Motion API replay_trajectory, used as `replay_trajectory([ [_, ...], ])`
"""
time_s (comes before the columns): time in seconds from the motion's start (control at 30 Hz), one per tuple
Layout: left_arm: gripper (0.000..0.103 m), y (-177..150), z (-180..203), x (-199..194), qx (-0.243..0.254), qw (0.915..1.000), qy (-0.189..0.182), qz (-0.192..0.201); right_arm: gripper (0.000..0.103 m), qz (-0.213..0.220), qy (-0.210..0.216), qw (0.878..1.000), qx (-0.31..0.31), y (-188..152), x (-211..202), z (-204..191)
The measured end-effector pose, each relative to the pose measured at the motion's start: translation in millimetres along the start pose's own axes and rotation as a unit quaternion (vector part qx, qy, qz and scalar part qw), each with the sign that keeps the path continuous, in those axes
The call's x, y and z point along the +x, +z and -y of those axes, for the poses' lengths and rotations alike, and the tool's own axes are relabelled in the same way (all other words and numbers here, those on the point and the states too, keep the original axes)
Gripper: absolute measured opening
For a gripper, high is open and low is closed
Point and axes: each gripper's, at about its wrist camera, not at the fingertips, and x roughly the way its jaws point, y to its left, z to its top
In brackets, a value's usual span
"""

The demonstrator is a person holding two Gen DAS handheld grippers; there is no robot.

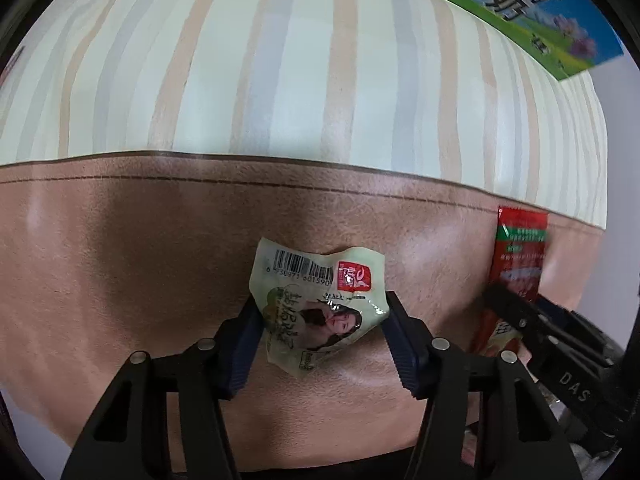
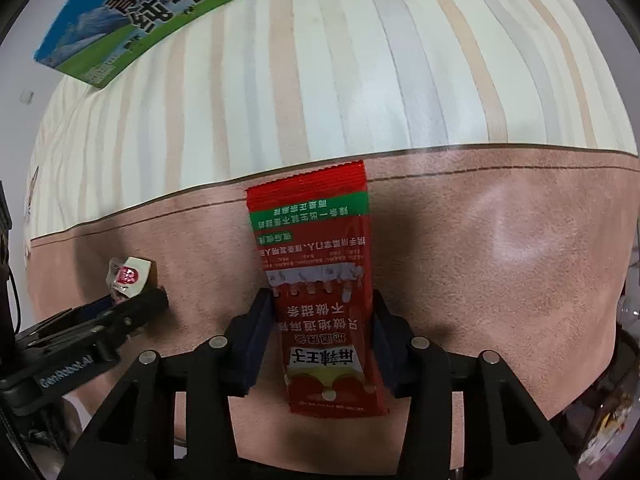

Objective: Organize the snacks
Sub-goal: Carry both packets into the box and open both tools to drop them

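Note:
My left gripper (image 1: pixel 322 316) is shut on a crumpled pale green snack packet (image 1: pixel 316 304) with a barcode and a woman's picture, held over the brown cloth border. My right gripper (image 2: pixel 322 320) is shut on a long red snack packet (image 2: pixel 320 280) with a green band. In the left wrist view the red packet (image 1: pixel 516 264) and the right gripper (image 1: pixel 508 312) show at the right. In the right wrist view the green packet (image 2: pixel 128 278) and the left gripper (image 2: pixel 136 304) show at the left.
A table covered with a striped cloth (image 1: pixel 280 72) with a brown border (image 1: pixel 120 260) lies below. A blue and green milk carton box (image 1: pixel 540 4) stands at the far edge, also in the right wrist view (image 2: pixel 152 8). Something cluttered shows at the lower right (image 2: pixel 608 420).

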Motion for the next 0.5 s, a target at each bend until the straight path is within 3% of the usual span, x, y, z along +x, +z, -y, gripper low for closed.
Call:
replay_trajectory([
  [0.27,0.055,-12,2,-27,0.007,0.9999,-0.004,0.013,0.043,0.009,0.045,0.999,0.011,-6,-23,-9],
  [0.5,0.055,10,7,-88,0.014,0.997,-0.051,0.057,0.043,0.053,0.104,0.993,0.023,19,-79,-11],
])
